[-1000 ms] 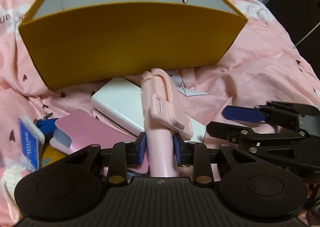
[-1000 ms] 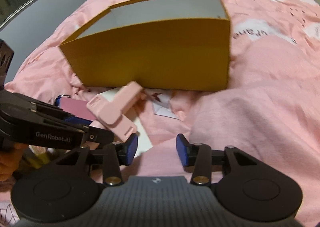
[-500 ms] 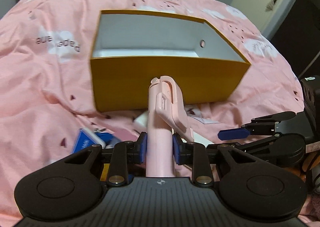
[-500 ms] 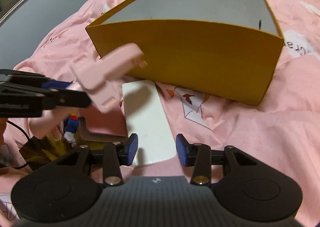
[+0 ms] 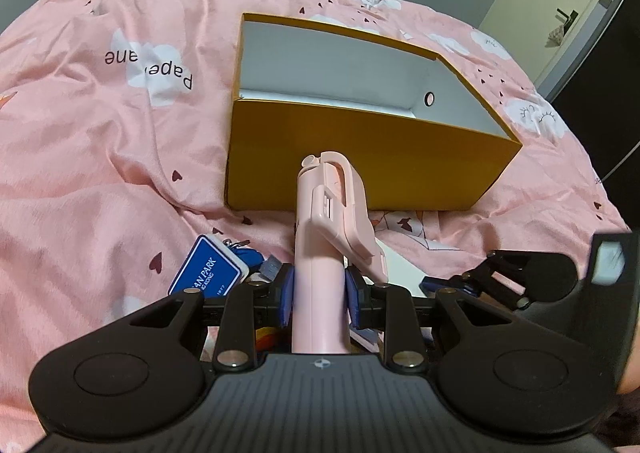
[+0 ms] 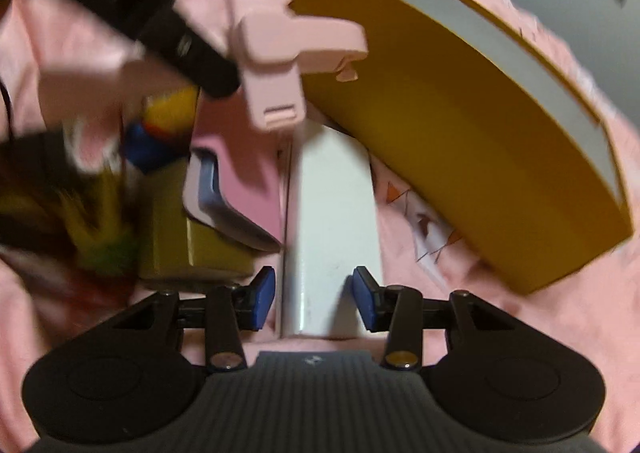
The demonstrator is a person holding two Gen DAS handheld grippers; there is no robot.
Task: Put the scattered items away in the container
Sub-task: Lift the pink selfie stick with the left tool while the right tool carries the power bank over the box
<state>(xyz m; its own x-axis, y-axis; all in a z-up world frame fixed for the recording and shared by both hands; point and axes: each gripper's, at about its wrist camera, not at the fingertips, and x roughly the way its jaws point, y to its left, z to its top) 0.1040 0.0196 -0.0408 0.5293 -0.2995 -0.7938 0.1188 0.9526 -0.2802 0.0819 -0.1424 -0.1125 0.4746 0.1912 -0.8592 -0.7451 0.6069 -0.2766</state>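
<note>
- Since a second ago, the yellow box [image 5: 372,157] has dropped lower in the left view, its open top now showing beyond the left tongs [image 5: 319,295].
- Left tongs grip the pink selfie stick [image 5: 322,253], its length pointing at the box.
- Right tongs [image 6: 314,299], nearer and opening, straddle the white power bank [image 6: 330,221], which lies lengthwise toward the box.

the yellow box [image 5: 360,157] stands open-topped on the pink bed cover [image 5: 100,157], its white inside bare and open from above, though its near wall rises right behind the pink selfie stick [image 5: 328,213] clamped in the left hand-held gripper [image 5: 318,299]. ahead of the right hand-held gripper [image 6: 314,295], whose jaws are opening, the white slab [image 6: 332,221] lies between the pads untouched, hemmed by the box wall on one side and a crowded pile with a pink case [image 6: 244,181] on the other. the cover left of the box lies free.
</note>
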